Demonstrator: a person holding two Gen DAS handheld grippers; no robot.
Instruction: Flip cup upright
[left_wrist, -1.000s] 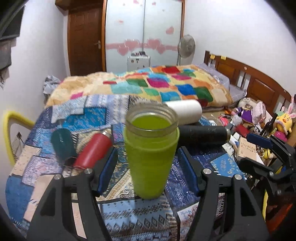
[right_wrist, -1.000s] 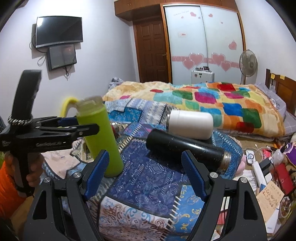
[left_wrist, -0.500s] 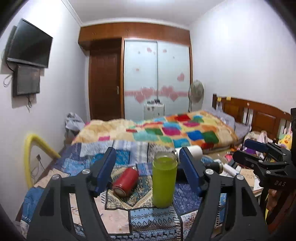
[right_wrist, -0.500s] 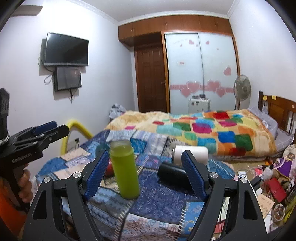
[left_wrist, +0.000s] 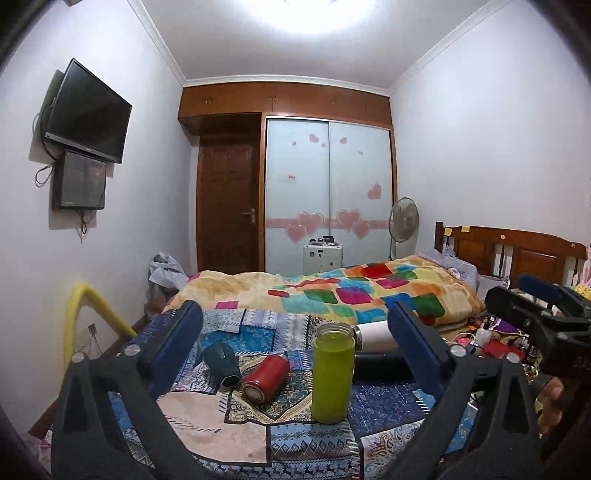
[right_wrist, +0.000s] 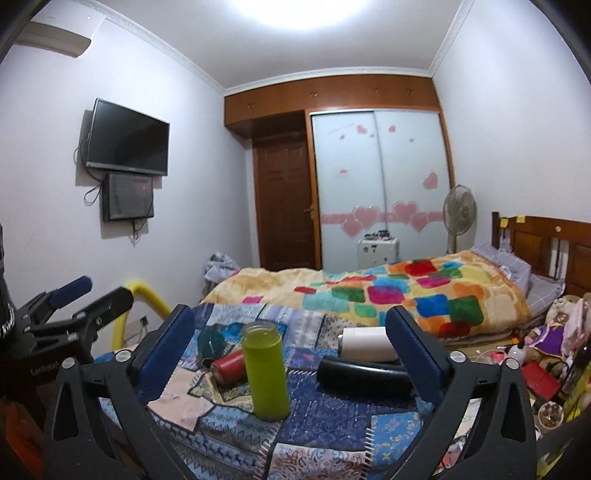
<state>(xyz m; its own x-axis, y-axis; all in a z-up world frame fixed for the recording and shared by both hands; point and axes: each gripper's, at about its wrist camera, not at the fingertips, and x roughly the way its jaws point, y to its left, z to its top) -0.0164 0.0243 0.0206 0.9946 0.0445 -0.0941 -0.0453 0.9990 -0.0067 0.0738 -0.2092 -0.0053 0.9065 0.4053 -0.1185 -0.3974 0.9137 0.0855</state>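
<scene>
A green cup (left_wrist: 332, 373) stands upright, mouth up, on the patchwork cloth (left_wrist: 384, 410); it also shows in the right wrist view (right_wrist: 266, 371). My left gripper (left_wrist: 295, 349) is open and empty, pulled back from the cup. My right gripper (right_wrist: 288, 349) is open and empty, also back from it. A red cup (left_wrist: 266, 376), a dark teal cup (left_wrist: 221, 363), a white cup (left_wrist: 373, 336) and a black flask (right_wrist: 364, 376) all lie on their sides around the green cup.
The cloth-covered surface drops off at its near edge (right_wrist: 295, 461). A bed with a colourful quilt (left_wrist: 351, 295) lies behind. A yellow padded rail (left_wrist: 92, 314) stands at the left. Floor clutter (right_wrist: 543, 373) sits at the right.
Both grippers have drawn back and up from the green cup, which stays standing upright. The left gripper's fingers were beside the cup a second ago and are now well clear.
</scene>
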